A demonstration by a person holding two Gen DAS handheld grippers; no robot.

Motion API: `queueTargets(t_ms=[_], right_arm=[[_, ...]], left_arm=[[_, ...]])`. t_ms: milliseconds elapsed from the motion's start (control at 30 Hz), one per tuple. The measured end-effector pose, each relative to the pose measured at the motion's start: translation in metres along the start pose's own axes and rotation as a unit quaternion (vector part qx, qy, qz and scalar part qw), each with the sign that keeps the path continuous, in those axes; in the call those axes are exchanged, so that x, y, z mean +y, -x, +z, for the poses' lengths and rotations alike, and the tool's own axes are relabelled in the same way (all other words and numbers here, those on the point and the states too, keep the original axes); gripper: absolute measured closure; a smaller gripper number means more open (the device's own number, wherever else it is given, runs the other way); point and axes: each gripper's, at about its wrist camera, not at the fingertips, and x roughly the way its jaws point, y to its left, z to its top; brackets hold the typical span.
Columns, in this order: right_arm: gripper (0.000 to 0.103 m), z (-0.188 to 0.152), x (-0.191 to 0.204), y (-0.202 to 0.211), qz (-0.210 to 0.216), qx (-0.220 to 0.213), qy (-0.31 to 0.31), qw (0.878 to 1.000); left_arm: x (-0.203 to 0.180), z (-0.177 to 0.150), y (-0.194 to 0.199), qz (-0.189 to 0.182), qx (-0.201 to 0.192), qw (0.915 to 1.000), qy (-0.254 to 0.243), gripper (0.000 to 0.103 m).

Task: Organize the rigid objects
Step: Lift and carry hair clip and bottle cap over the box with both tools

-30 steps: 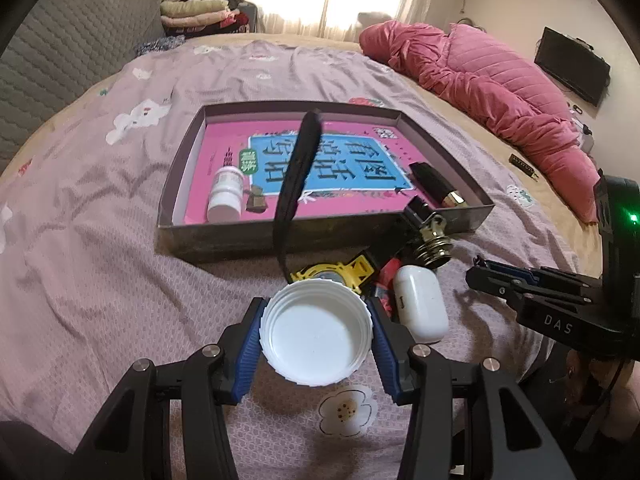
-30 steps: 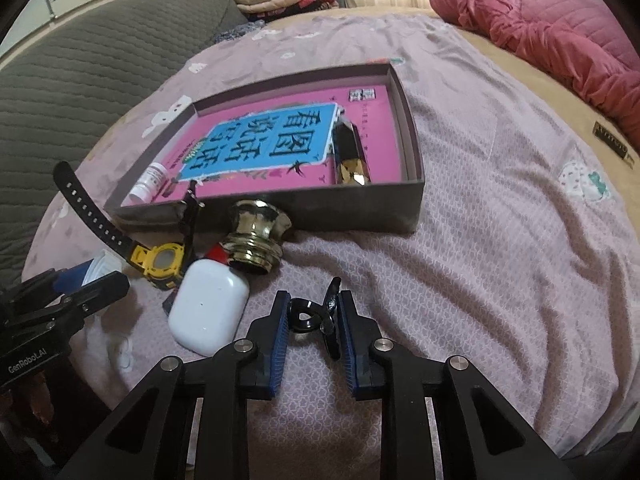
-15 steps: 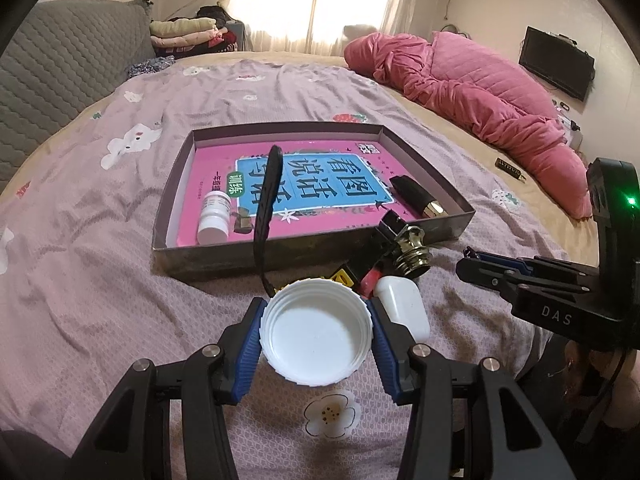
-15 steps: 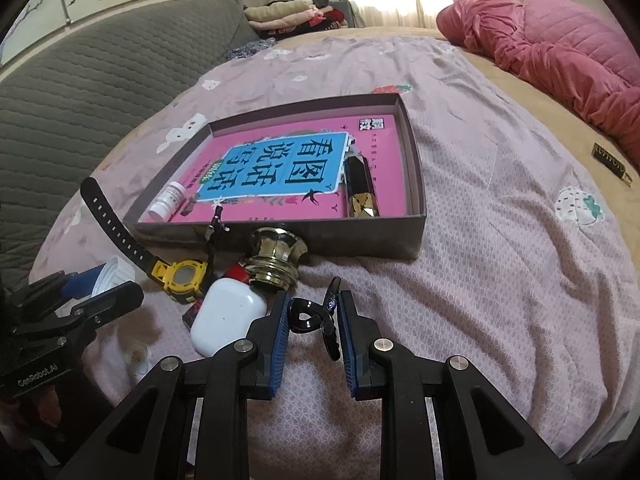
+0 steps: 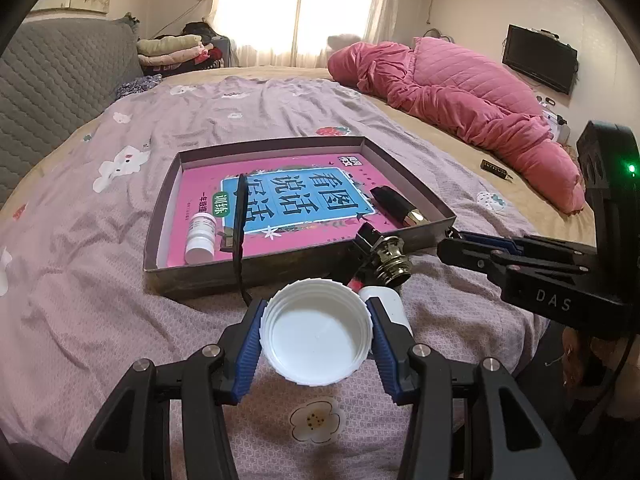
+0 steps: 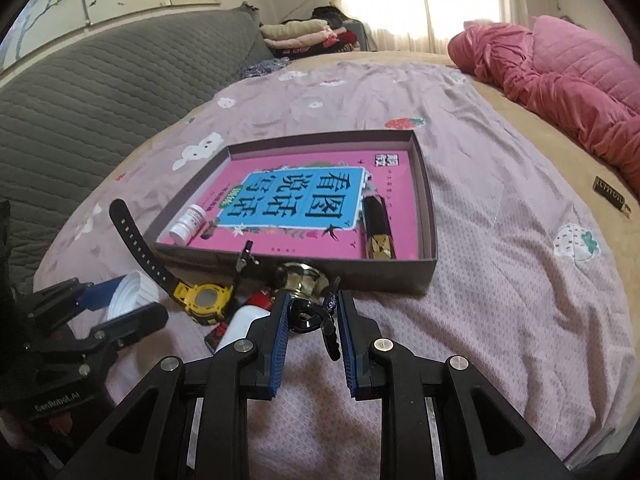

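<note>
A bed [image 5: 100,280] under a mauve flower-print sheet carries a shallow grey cardboard tray [image 5: 280,270] lined with a pink and blue booklet, with a small white pill bottle [image 5: 201,233] and a black and gold tube [image 5: 394,206] lying inside. My left jaws [image 5: 316,338], about half open, clamp a round white plastic lid [image 5: 316,336] by its rim, hollow side up, above the sheet just short of the tray's near wall. My right jaws [image 6: 310,322], nearly closed, pinch a small glossy black clip [image 6: 310,318] over the loose pile outside the tray: a yellow wristwatch with a black strap [image 6: 204,298], a white earbud case [image 6: 240,320] and a brass knob [image 6: 302,280].
</note>
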Motion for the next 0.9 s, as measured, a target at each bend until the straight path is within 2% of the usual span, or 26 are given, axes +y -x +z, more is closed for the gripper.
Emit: queueTargets(t_ms=[900], right_arm=[[0.079,0.026,-0.003,0.003,-0.006,-0.044,0.014,0.999]], left_arm=[[-0.007,0.02,-0.013,-0.014,-0.03,0.9994,-0.006,0.053]])
